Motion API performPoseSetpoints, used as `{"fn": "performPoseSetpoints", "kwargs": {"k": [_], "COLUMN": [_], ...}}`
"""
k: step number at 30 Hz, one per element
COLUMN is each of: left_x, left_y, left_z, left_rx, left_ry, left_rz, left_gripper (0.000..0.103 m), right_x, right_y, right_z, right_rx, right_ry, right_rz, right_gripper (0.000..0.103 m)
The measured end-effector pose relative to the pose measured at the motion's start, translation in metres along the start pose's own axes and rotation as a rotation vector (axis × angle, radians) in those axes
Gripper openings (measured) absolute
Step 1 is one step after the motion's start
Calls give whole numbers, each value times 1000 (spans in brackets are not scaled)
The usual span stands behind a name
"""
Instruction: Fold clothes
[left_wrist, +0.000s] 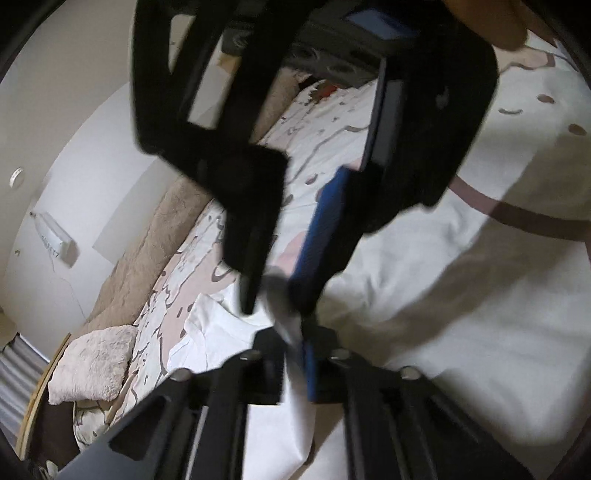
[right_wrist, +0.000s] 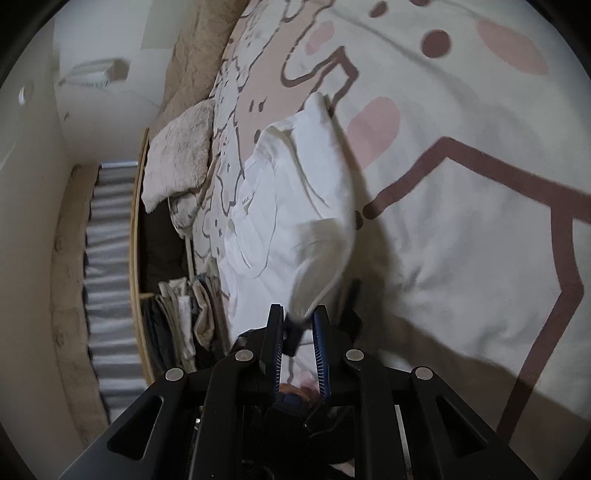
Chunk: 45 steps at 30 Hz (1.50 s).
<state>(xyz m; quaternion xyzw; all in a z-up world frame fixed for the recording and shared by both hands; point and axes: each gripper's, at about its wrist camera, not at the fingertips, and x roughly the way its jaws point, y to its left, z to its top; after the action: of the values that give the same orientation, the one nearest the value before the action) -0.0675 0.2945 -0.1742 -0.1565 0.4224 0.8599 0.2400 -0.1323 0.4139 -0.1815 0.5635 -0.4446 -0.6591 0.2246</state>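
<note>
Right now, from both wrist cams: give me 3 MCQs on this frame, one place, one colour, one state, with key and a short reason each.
1. Where does the white garment lie?
A. on the patterned bedspread
B. on a wooden chair
C. inside a drawer

2. What colour are the right claw pads?
A. red
B. blue
C. yellow

3. What is the state of the right claw?
A. wide open, nothing between its fingers
B. shut on the white garment
C. out of view

Key:
1. A, the garment spreads over the cream bedspread with brown lines and pink spots.
2. B, blue ribbed pads line the black fingers.
3. B, a pinched fold of white cloth rises from between its fingers.
</note>
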Motion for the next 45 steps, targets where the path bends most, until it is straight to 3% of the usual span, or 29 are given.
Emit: {"fn": "performPoseSetpoints", "kwargs": {"k": [2, 3, 5, 8, 10, 15, 20, 25, 27, 29, 33, 35, 36, 40, 45], "left_x": [-2, -2, -3, -1, -7, -12, -17, -11, -15, -19, -13, -8, -6, -9, -44], "left_y": [5, 7, 16, 26, 32, 43, 57, 74, 72, 71, 75, 78, 80, 94, 119], "left_z": [-3, -5, -9, -10, -10, -12, -16, -22, -23, -23, -25, -25, -26, -31, -47], "left_rx": [-31, -46, -84, -139, -175, -278, -369, -436, -453, -464, -484, -499, -515, -603, -739], "left_ry": [-18, -25, -41, -61, -75, -75, -95, -102, -110, -115, -101, -68, -58, -44, -102], "left_rz": [9, 11, 9, 7, -5, -55, -84, -90, -95, -100, -122, -124, -128, -140, -91], "left_gripper": [5, 5, 5, 5, 6, 5, 6, 5, 6, 5, 6, 6, 6, 6, 6], "right_x": [-9, -13, -21, -28, -26, 4, 39, 76, 87, 100, 111, 114, 115, 112, 108], "right_y": [19, 28, 42, 50, 47, 27, 13, 27, 40, 49, 55, 55, 54, 65, 119], "right_z": [-3, -5, -8, -1, 16, 76, 115, 130, 138, 144, 153, 156, 157, 155, 140], "right_rx": [-135, -203, -286, -335, -298, -157, -89, -169, -235, -290, -327, -323, -318, -330, -405], "right_ry": [-53, -80, -117, -151, -143, -28, 40, 104, 113, 129, 129, 124, 122, 96, 60], "right_rz": [-109, -140, -172, -154, -154, -162, -40, -49, -64, -102, -133, -169, -192, -259, -362], "right_gripper": [20, 26, 103, 103, 103, 103, 103, 103, 95, 77, 61, 25, 18, 11, 11]}}
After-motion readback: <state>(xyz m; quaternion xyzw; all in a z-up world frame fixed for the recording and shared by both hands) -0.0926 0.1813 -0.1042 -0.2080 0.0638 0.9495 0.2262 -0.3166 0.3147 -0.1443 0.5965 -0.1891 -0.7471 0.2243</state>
